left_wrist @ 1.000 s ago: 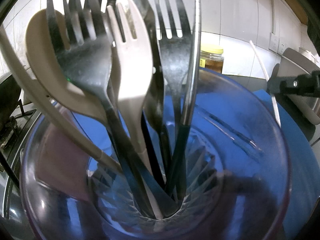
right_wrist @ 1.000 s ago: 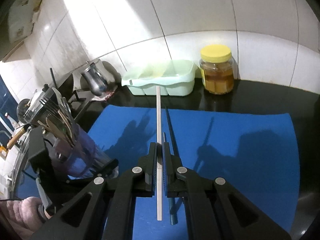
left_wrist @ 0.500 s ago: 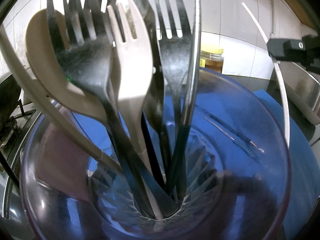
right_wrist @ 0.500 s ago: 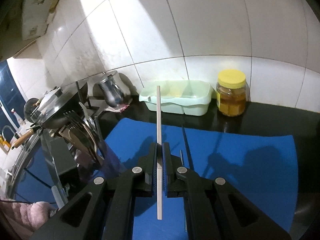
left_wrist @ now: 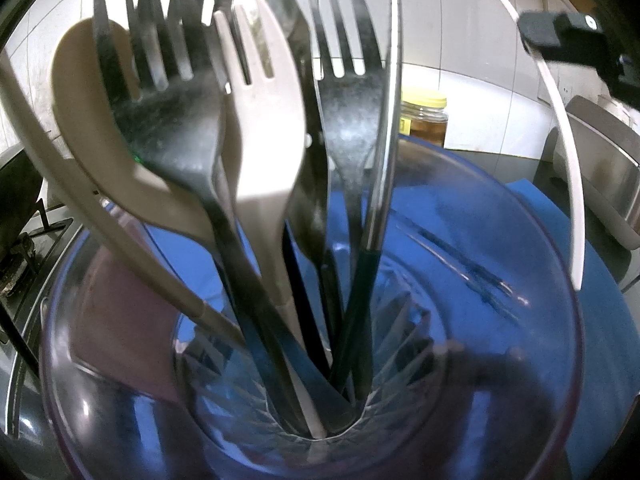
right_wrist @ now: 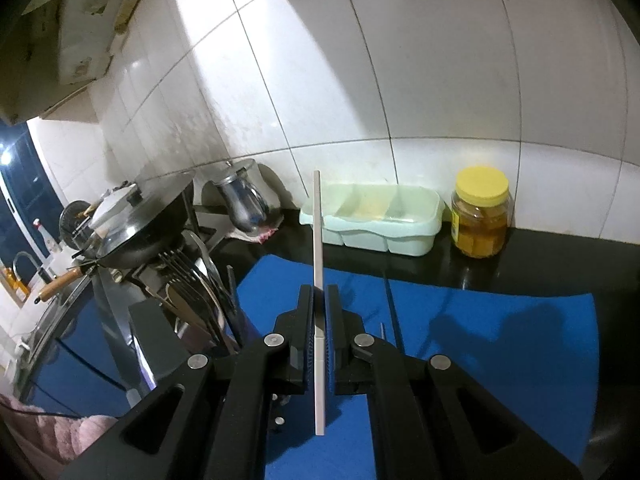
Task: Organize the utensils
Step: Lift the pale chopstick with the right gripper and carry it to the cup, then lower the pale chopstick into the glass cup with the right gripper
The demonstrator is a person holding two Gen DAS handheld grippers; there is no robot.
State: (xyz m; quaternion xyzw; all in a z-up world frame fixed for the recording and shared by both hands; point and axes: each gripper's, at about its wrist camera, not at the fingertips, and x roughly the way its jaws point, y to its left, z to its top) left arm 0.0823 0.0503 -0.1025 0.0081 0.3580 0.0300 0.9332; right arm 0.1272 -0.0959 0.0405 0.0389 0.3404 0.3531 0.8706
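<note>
The right tongs point(right_wrist: 318, 344) point downward over the blue mat point(right_wrist: 500, 344), raised clear of it, their black arms splayed toward the camera and the pads clamped on one white chopstick point(right_wrist: 318, 280) that runs straight along them, its far tip over the mint tray point(right_wrist: 380, 220). From the left wrist view the same stick point(left_wrist: 568, 168) curves down beside the glass's right rim. The left tongs point(right_wrist: 160, 344) show only as a black arm against the clear glass holder point(left_wrist: 540, 340); the holder sits braced between them, over the mat's left edge.

In the holder I count three metal forks point(left_wrist: 172, 120), one cream fork point(left_wrist: 260, 128), one cream spoon point(left_wrist: 80, 100) and one dark-handled knife point(left_wrist: 384, 160), heads up; others behind are too crowded to tell. One dark chopstick point(right_wrist: 394, 316) lies on the mat right of the tongs.

The bench point(right_wrist: 560, 264) is black and glossy, under a white tiled wall point(right_wrist: 440, 60). At its back edge stand the tray, a yellow-lidded jar point(right_wrist: 480, 216) and a steel jug point(right_wrist: 242, 200); at the left end a covered pan point(right_wrist: 140, 216) rests on a stove.
</note>
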